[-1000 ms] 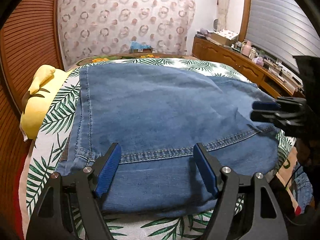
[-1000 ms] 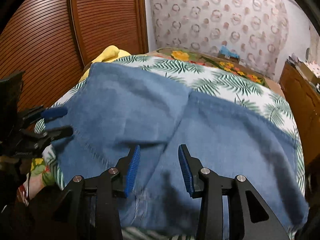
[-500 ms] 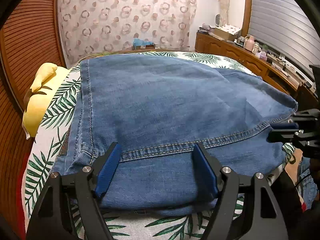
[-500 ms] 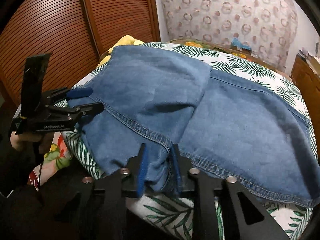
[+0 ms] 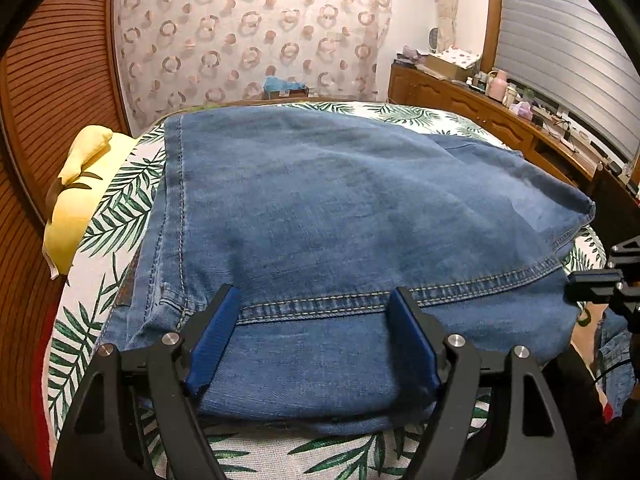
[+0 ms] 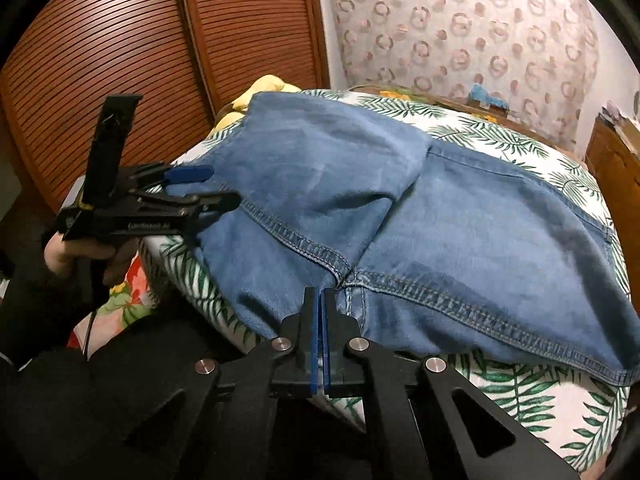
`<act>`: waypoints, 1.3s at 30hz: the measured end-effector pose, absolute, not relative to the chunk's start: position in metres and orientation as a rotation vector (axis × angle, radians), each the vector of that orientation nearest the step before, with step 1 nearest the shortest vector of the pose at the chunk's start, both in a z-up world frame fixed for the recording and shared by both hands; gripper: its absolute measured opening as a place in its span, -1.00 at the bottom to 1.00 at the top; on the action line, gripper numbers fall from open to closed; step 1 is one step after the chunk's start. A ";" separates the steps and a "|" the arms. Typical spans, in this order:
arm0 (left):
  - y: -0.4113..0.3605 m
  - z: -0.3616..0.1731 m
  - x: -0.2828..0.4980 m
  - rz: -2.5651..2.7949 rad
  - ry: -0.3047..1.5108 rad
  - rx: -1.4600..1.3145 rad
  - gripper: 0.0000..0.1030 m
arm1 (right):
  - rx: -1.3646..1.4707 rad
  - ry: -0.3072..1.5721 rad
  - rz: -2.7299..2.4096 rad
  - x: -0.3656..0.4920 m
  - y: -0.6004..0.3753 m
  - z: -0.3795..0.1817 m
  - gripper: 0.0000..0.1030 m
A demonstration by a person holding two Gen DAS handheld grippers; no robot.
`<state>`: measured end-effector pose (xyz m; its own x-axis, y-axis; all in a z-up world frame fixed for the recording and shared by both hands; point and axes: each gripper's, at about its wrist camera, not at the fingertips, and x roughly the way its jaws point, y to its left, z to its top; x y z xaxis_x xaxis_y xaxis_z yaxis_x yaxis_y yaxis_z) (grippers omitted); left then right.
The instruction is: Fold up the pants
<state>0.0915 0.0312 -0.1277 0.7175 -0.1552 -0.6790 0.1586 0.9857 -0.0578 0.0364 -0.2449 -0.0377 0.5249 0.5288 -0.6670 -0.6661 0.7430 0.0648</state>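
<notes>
The pants (image 5: 340, 240) lie folded across the bed (image 5: 120, 216), a hemmed layer lapped over the near part, probably so both near edges can be lifted together for another fold. The left gripper (image 5: 316, 344) is spread wide over the near hem and grips nothing. The right gripper (image 6: 320, 320) is pressed together at the near seam junction; whether cloth sits between its pads, I cannot tell.
</notes>
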 end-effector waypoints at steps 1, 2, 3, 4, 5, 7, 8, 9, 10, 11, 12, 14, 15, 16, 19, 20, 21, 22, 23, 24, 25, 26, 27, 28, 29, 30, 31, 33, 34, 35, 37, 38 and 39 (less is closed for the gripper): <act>0.031 -0.128 0.091 -0.174 0.750 0.004 0.51 | -0.205 0.727 0.721 0.036 -0.246 -0.039 -0.99; 0.031 -0.128 0.091 -0.172 0.750 0.007 0.51 | -0.204 0.732 0.721 0.037 -0.246 -0.039 -0.99; 0.031 -0.128 0.091 -0.169 0.749 0.013 0.51 | -0.194 0.734 0.722 0.038 -0.248 -0.038 -0.99; 0.031 -0.128 0.091 -0.167 0.749 0.018 0.51 | -0.179 0.734 0.721 0.040 -0.250 -0.036 -0.99; 0.031 -0.128 0.091 -0.165 0.749 0.024 0.51 | -0.171 0.730 0.711 0.042 -0.252 -0.034 -0.99; 0.031 -0.128 0.090 -0.164 0.748 0.026 0.51 | -0.160 0.714 0.684 0.046 -0.256 -0.030 -0.97; 0.031 -0.128 0.090 -0.164 0.748 0.026 0.51 | -0.153 0.706 0.675 0.050 -0.259 -0.027 -0.94; 0.031 -0.128 0.090 -0.165 0.747 0.025 0.51 | -0.150 0.698 0.664 0.053 -0.260 -0.024 -0.91; 0.031 -0.128 0.090 -0.164 0.747 0.025 0.51 | -0.150 0.689 0.647 0.058 -0.261 -0.021 -0.83; 0.031 -0.128 0.090 -0.163 0.747 0.025 0.51 | -0.152 0.681 0.633 0.063 -0.261 -0.020 -0.73; 0.031 -0.128 0.090 -0.162 0.747 0.025 0.51 | -0.146 0.670 0.620 0.070 -0.261 -0.017 -0.70; 0.030 -0.128 0.090 -0.159 0.747 0.026 0.52 | -0.127 0.667 0.606 0.087 -0.259 -0.015 -0.68; 0.029 -0.127 0.089 -0.159 0.746 0.027 0.51 | -0.122 0.669 0.592 0.098 -0.258 -0.015 -0.68; 0.029 -0.127 0.090 -0.160 0.747 0.027 0.52 | -0.125 0.670 0.577 0.105 -0.254 -0.016 -0.68; 0.029 -0.128 0.089 -0.159 0.748 0.026 0.51 | -0.106 0.678 0.555 0.120 -0.249 -0.020 -0.68; 0.029 -0.128 0.089 -0.159 0.748 0.027 0.51 | -0.092 0.680 0.557 0.121 -0.250 -0.022 -0.68; 0.029 -0.128 0.089 -0.158 0.749 0.027 0.51 | -0.088 0.681 0.553 0.121 -0.250 -0.024 -0.68; 0.029 -0.127 0.089 -0.155 0.751 0.026 0.51 | -0.090 0.678 0.546 0.118 -0.251 -0.026 -0.68; 0.029 -0.127 0.089 -0.153 0.752 0.023 0.51 | -0.092 0.673 0.542 0.115 -0.253 -0.028 -0.68; 0.029 -0.126 0.089 -0.150 0.753 0.020 0.51 | -0.095 0.670 0.533 0.113 -0.257 -0.029 -0.67; 0.029 -0.124 0.088 -0.148 0.753 0.016 0.51 | -0.099 0.668 0.517 0.109 -0.262 -0.030 -0.62; 0.029 -0.123 0.087 -0.148 0.752 0.011 0.51 | -0.105 0.662 0.493 0.105 -0.268 -0.031 -0.50; 0.028 -0.120 0.086 -0.153 0.747 0.001 0.51 | -0.109 0.656 0.466 0.100 -0.277 -0.032 -0.46; 0.027 -0.118 0.085 -0.162 0.743 -0.007 0.52 | -0.106 0.651 0.446 0.095 -0.286 -0.034 -0.43; 0.024 -0.115 0.083 -0.177 0.738 -0.013 0.52 | -0.100 0.648 0.424 0.090 -0.297 -0.035 -0.40; 0.021 -0.113 0.082 -0.187 0.732 -0.011 0.51 | -0.090 0.647 0.399 0.086 -0.309 -0.037 -0.39; 0.017 -0.110 0.081 -0.195 0.726 -0.005 0.51 | -0.081 0.645 0.372 0.081 -0.322 -0.037 -0.34; 0.008 -0.105 0.079 -0.217 0.710 0.006 0.52 | -0.069 0.636 0.311 0.071 -0.344 -0.038 -0.30; 0.002 -0.102 0.078 -0.233 0.701 0.007 0.51 | -0.067 0.630 0.283 0.067 -0.355 -0.039 -0.28; -0.002 -0.099 0.078 -0.248 0.696 0.007 0.52 | -0.064 0.623 0.250 0.061 -0.367 -0.039 -0.25; -0.012 -0.096 0.078 -0.276 0.691 0.013 0.51 | -0.056 0.616 0.205 0.054 -0.382 -0.039 -0.20; -0.016 -0.095 0.080 -0.284 0.689 0.020 0.51 | -0.049 0.617 0.187 0.051 -0.391 -0.040 -0.16; -0.020 -0.095 0.081 -0.292 0.689 0.027 0.51 | -0.044 0.621 0.170 0.048 -0.399 -0.041 -0.14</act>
